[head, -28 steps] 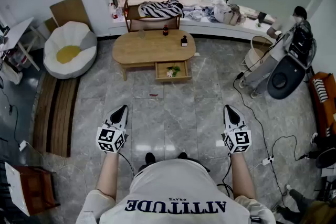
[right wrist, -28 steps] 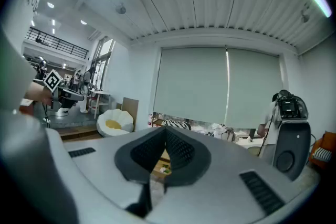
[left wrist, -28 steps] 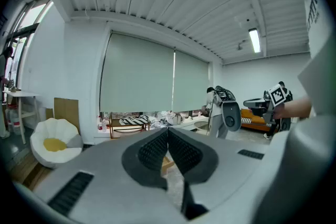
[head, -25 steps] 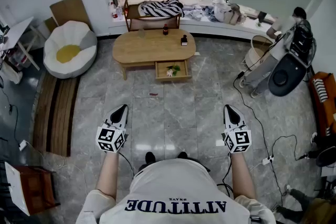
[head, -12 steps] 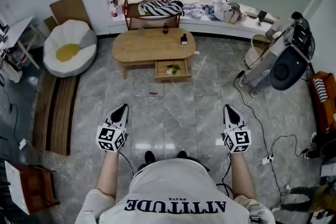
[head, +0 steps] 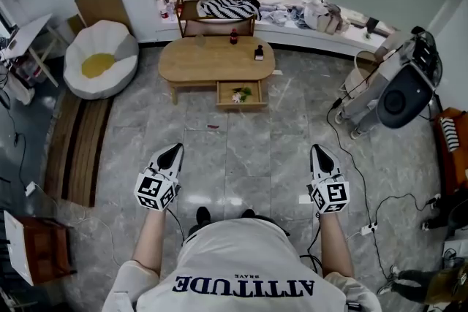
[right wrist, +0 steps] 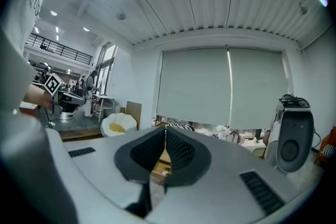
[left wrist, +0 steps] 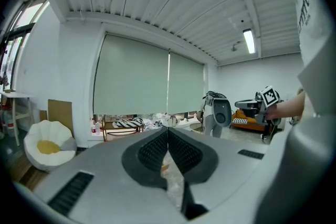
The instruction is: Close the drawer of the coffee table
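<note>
The drawer (head: pixel 241 105) stands pulled out from the near edge of the bench (head: pixel 205 62), across the floor from both grippers. The left gripper (head: pixel 174 150) and right gripper (head: pixel 317 150) have their fingers pressed together, holding nothing.

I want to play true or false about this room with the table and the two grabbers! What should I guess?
1. The coffee table has its drawer open. True.
2. The left gripper touches the drawer. False: it hovers over the floor, far from it.
3. The left gripper and the right gripper are both shut and empty. True.
4. The drawer is empty. False: small white and green things lie inside.
5. The egg-shaped seat is right of the coffee table. False: it is on the left.
</note>
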Demonstrator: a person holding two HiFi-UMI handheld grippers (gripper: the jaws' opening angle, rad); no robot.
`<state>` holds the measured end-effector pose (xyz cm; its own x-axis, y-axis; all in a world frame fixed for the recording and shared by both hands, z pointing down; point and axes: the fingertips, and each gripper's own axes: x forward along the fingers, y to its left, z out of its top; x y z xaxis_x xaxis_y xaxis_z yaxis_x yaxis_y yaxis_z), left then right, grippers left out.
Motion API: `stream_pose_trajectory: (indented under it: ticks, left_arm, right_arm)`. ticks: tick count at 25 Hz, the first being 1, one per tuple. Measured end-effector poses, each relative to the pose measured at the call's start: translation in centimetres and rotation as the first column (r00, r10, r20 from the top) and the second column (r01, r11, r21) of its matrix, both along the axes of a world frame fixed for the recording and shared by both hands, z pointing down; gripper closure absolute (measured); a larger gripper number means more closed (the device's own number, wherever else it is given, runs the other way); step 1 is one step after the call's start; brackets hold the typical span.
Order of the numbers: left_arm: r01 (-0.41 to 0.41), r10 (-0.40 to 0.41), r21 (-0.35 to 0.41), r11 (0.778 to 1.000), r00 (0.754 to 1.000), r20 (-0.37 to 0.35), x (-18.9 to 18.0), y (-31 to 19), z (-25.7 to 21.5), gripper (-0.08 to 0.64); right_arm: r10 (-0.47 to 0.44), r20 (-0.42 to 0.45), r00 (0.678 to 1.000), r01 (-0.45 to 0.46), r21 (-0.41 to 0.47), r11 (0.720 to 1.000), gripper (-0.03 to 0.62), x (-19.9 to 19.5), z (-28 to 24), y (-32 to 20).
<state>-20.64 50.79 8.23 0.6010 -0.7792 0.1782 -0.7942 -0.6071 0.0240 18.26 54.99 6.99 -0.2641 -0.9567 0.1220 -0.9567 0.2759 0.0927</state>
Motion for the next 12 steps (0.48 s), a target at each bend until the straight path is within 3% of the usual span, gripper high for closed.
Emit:
stream_pose_trajectory:
  ticks: [7,12]
  left_arm:
    - [0.071,-0.071,-0.011,0.997,0.997,0.006,2.8,0.3,1.0,0.538]
    - [0.037,-0.037,-0.003,0.999,0.999,-0.024,5.9,1.2,1.3,0.538]
  right_arm:
    - [-0.065,-0.045,0.997,0.065,0.001,0.998,0.572,2.7,0.7,-0.7]
    - [-0.093,-0.032,0.995,0.093,-0.016,0.996,0.572,4.9,2.1,-0.9]
